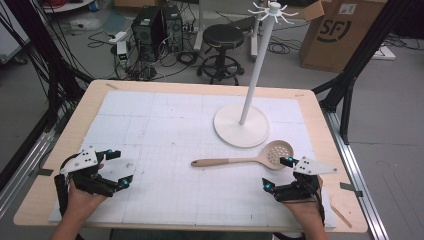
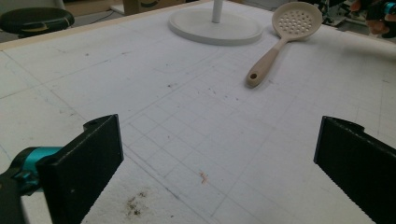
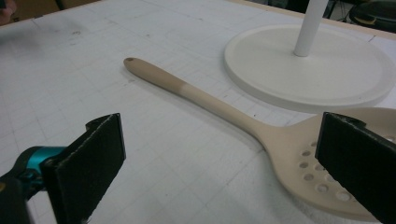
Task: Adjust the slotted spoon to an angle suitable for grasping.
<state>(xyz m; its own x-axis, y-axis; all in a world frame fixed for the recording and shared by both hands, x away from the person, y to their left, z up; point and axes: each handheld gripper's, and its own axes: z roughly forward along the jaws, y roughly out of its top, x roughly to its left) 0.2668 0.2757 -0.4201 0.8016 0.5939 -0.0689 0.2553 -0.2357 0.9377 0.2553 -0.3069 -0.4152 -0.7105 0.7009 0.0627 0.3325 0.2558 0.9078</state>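
Slotted spoon [image 1: 250, 159]: light, stiff, smooth; best taken mid-handle. Left gripper [image 1: 116, 168] and right gripper [image 1: 278, 174] both spread, empty

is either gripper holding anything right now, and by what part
Nothing is held. The left gripper and right gripper both have their jaws open, and the slotted spoon lies free on the table mat.
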